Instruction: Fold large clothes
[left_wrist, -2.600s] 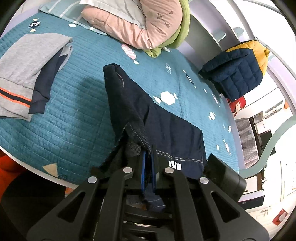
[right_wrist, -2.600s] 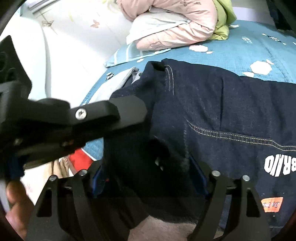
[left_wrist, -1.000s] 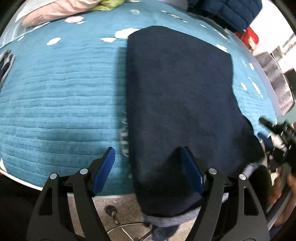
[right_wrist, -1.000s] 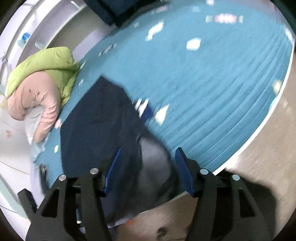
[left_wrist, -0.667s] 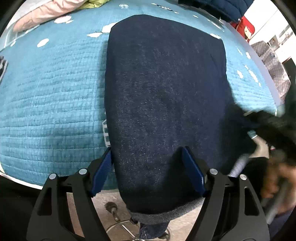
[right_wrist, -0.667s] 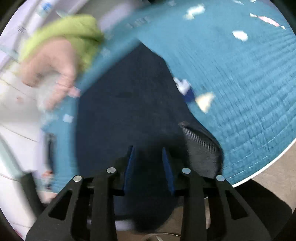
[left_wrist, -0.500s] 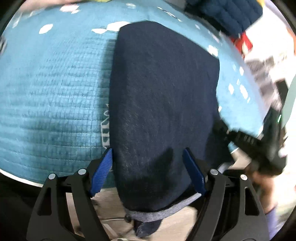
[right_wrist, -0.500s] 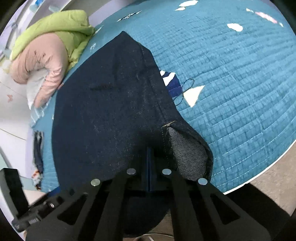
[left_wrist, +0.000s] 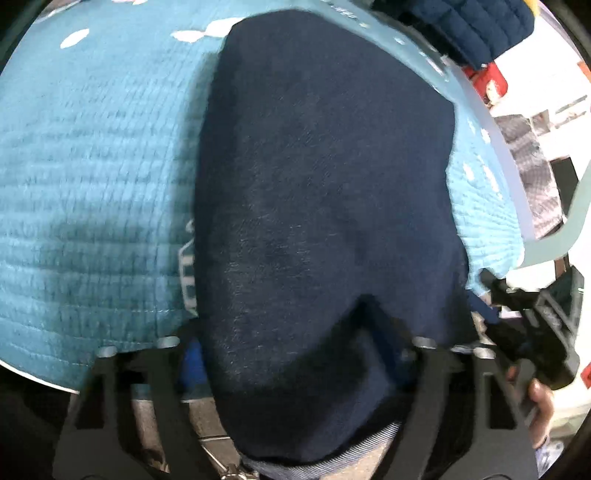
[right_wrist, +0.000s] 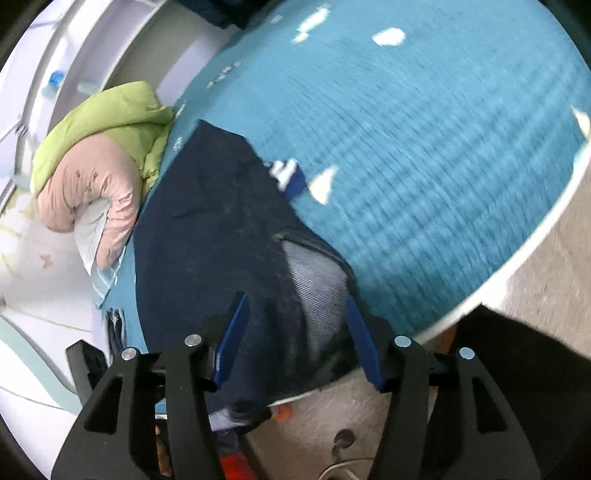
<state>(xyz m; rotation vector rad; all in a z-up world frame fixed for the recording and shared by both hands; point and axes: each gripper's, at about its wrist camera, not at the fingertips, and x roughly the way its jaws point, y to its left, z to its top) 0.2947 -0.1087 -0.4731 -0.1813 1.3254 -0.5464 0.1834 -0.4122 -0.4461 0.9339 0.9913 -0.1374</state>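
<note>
Both grippers, left gripper (left_wrist: 299, 354) and right gripper (right_wrist: 295, 339), are spread over dark denim jeans (left_wrist: 317, 192) lying on the teal bed quilt (right_wrist: 424, 147) (near end overhanging), probably heavy, limp cloth best pinched at its thick hems.

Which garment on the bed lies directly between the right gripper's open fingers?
The dark denim garment; the green-and-pink padded jacket lies bundled farther away.
</note>
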